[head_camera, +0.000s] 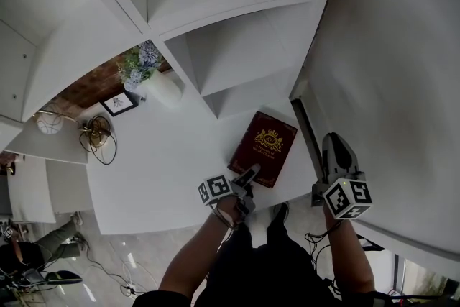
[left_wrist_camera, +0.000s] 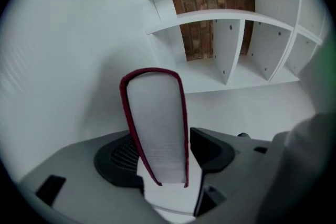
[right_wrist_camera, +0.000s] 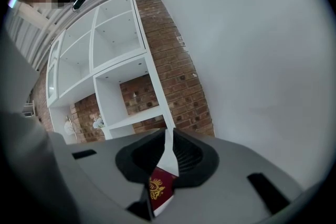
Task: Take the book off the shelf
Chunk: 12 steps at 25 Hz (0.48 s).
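A dark red book (head_camera: 263, 147) with a gold crest lies flat on the white counter (head_camera: 165, 169), just in front of the shelf openings. My left gripper (head_camera: 248, 175) is at the book's near edge. In the left gripper view the book's (left_wrist_camera: 157, 118) white page edge and red covers stand between the jaws of the left gripper (left_wrist_camera: 160, 152). A thin gap shows beside the right pad, so it is open around the book. My right gripper (head_camera: 336, 147) hangs to the right by the white side panel. It (right_wrist_camera: 169, 152) is shut with nothing in it, and the book (right_wrist_camera: 160, 189) shows below it.
White cubby shelves (head_camera: 237, 61) rise behind the counter. A white vase (head_camera: 164, 88) of flowers, a small picture frame (head_camera: 118, 103) and a wire ornament (head_camera: 97, 131) stand at the left. A tall white panel (head_camera: 402, 83) fills the right side. A person sits on the floor (head_camera: 29, 251) at lower left.
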{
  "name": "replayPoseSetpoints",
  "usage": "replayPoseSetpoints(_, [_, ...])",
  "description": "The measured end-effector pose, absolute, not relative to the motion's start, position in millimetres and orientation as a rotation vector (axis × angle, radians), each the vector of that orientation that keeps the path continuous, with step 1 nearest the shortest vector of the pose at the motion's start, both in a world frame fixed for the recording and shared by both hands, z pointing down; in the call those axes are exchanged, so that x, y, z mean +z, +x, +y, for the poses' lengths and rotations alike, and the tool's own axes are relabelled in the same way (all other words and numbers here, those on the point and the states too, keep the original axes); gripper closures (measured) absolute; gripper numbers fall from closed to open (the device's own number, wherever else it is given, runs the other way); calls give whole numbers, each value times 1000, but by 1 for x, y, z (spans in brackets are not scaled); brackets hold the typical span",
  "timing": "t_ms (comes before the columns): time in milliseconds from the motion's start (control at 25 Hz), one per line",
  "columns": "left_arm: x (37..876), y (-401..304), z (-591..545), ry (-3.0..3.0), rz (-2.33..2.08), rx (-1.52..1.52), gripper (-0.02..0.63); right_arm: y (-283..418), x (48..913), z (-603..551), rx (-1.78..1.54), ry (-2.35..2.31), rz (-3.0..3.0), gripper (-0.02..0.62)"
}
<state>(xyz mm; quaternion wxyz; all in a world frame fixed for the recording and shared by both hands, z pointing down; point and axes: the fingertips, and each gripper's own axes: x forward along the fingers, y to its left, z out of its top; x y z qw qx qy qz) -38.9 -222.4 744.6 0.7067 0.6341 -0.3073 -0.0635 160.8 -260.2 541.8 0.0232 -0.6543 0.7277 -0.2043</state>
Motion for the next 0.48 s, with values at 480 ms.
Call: replayPoseSetpoints(480, [761,-77,-215,1304,-1038,158,241,153,529,-260,-612,-1984,2273,552])
